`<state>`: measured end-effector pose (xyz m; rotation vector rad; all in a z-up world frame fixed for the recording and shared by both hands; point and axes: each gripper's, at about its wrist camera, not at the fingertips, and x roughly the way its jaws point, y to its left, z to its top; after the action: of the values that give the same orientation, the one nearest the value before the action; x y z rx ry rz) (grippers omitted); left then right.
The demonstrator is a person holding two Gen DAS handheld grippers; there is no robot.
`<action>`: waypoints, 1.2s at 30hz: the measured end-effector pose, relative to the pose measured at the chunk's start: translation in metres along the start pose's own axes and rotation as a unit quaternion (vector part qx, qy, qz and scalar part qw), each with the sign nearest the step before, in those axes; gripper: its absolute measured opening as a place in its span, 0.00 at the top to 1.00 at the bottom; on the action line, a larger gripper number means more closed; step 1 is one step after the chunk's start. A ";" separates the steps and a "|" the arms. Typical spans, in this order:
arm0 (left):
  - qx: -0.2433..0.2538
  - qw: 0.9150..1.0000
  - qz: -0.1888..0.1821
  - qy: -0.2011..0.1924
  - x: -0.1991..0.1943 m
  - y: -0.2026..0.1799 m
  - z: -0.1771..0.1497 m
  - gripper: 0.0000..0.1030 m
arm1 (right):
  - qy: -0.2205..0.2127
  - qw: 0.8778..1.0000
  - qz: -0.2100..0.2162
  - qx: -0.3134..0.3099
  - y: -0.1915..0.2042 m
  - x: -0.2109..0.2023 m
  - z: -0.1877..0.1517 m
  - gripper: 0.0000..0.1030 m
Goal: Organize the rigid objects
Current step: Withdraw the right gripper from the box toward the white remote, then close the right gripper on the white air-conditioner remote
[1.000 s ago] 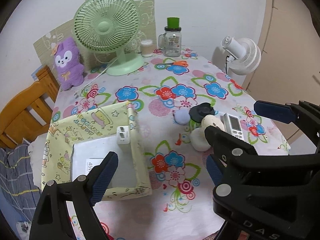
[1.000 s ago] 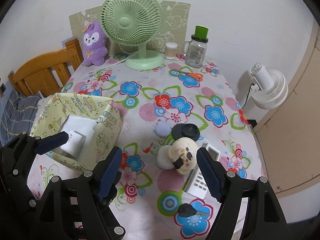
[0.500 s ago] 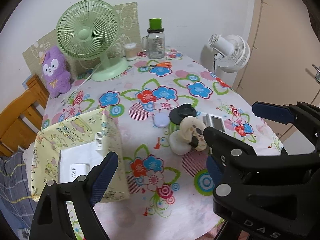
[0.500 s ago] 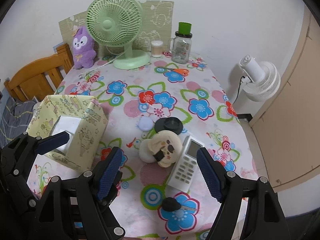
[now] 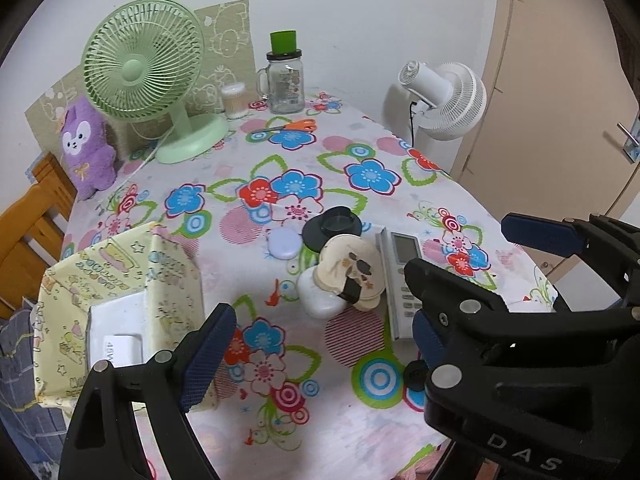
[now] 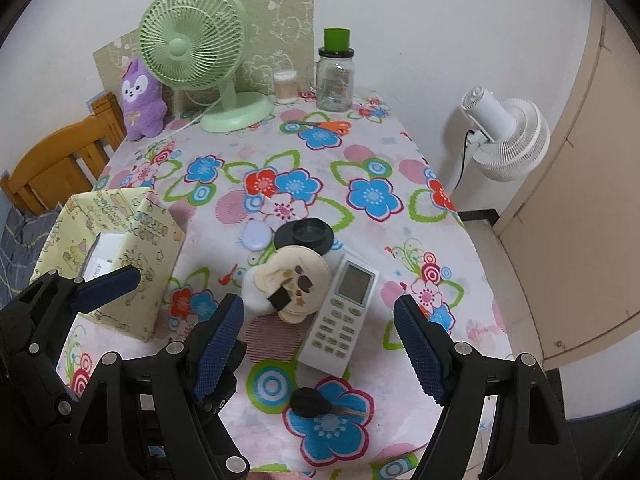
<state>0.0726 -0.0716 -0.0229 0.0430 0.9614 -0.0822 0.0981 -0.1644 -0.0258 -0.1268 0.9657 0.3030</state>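
Flowered cloth covers the table (image 6: pixel 372 152), with a green fan (image 6: pixel 196 40) and a glass jar (image 6: pixel 335 76) far ahead of both tongs by the wall. Both sets of tongs hang over the near edge, spread wide and pinching nothing: the right gripper (image 6: pixel 320 344) frames the clutter just ahead of it, and the left gripper (image 5: pixel 320 340) has the yellow box (image 5: pixel 120 288) beyond its left finger. Directly ahead of the right tongs lies the white remote (image 6: pixel 344 308), touching a cream round case (image 6: pixel 294 284) that leans on a small white tub (image 6: pixel 252 292); behind these sit a black lid (image 6: pixel 305 234) and a pale lilac pebble-shaped case (image 6: pixel 256 237), and a black key (image 6: pixel 310 402) lies nearest, between the right fingers. The remote looks light, stiff and smooth, so it is probably best gripped across its narrow width near the middle. The round case seems hard but domed and could slip; a grip across its rim looks safest. The key lies flat and thin, likely awkward to pinch except by its thick black head. The box, already holding a white charger (image 5: pixel 120 352), looks like the place for them.
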 end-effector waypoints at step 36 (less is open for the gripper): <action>0.019 0.999 0.035 0.027 0.087 -0.012 -0.012 0.11 | 0.090 0.993 0.017 0.074 -0.040 0.112 -0.020 0.22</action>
<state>0.1116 -0.0871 -0.1012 0.1139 1.0124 -0.0343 0.1537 -0.1849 -0.1308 -0.0017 1.1667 0.2524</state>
